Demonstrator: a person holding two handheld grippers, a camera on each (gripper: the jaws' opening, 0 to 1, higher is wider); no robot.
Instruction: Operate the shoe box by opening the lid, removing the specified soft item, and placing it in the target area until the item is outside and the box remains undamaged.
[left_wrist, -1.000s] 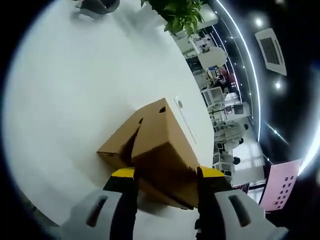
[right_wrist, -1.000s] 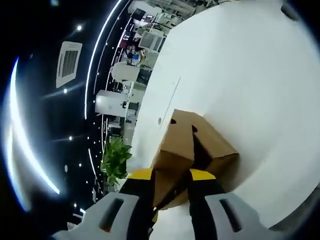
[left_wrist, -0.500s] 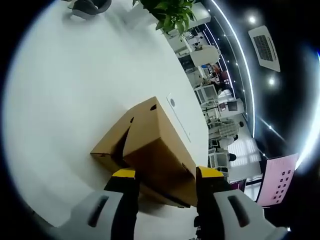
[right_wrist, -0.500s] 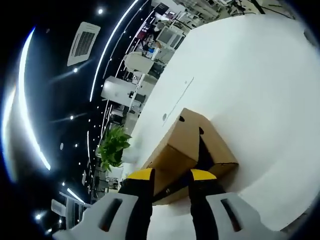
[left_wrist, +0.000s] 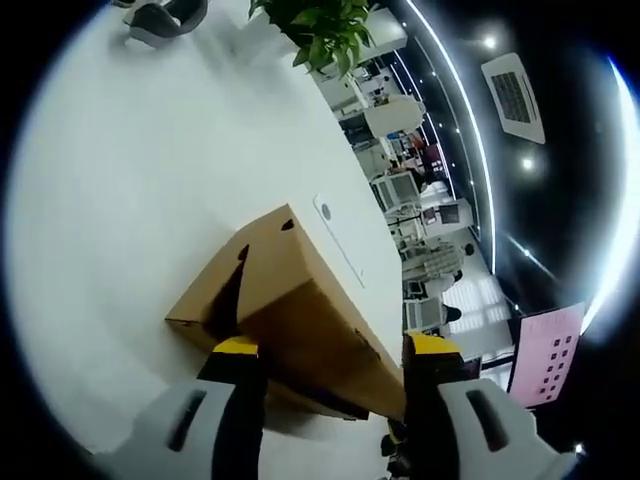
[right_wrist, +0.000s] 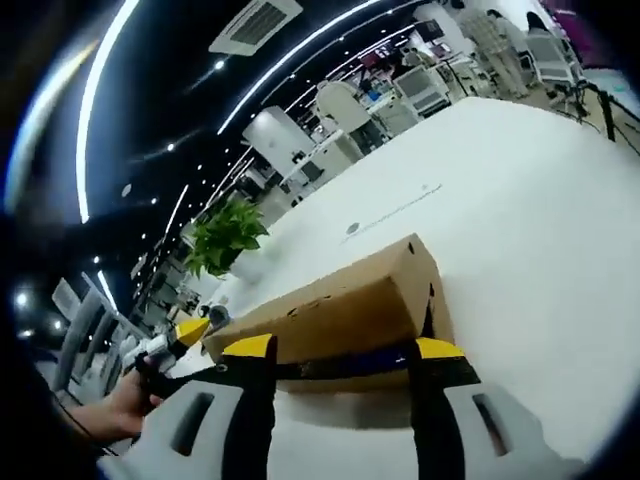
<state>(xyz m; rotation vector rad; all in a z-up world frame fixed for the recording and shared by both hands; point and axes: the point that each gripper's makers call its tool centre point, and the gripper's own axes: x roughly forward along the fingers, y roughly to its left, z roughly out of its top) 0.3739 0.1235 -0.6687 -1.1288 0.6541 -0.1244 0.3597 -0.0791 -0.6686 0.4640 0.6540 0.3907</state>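
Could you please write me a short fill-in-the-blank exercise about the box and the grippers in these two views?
1. The shoe box is made of plain brown ____.
2. It rests on a ____ table.
3. Both the left gripper and the right gripper have their fingers ____, apart on either side of the box.
4. Beyond the table stands a potted plant with ____ leaves.

Missing words: cardboard; white; open; green

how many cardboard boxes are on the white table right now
1. A single cardboard shoe box lies on the white table, just ahead of the left gripper and right gripper, its lid still on. More could sit outside both views.
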